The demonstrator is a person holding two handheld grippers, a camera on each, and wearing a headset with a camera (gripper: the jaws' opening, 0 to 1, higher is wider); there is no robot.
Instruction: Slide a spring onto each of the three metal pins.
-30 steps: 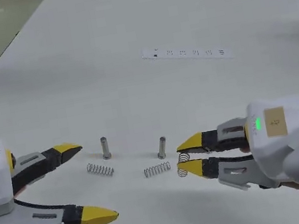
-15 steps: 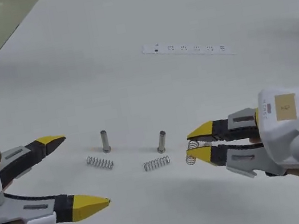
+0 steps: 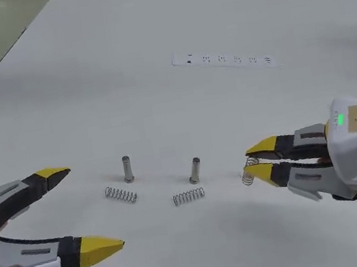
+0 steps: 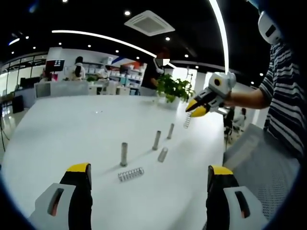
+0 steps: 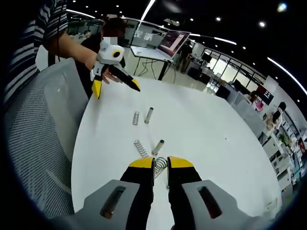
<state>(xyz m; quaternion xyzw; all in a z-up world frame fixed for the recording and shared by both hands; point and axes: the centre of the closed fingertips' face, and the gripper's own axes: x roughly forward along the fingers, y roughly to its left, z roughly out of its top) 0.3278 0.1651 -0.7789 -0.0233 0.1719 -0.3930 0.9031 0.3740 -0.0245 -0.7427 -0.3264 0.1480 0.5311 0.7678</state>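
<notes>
The left tongs (image 3: 94, 206) are hanging spread wide over the surface (image 3: 117, 61). To their right, a first pin (image 3: 127, 169) and a second pin (image 3: 196, 170) are standing upright, with a loose spring (image 3: 119, 194) and a second loose spring (image 3: 188, 196) lying beside them. Further right, the right tongs (image 3: 253, 162) are pinching a third spring (image 3: 248, 173) at their tips.

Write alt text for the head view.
The right gripper holds a spring between its yellow tips over a white table. Two metal pins stand upright with two more springs lying beside them. The left gripper is open.
</notes>
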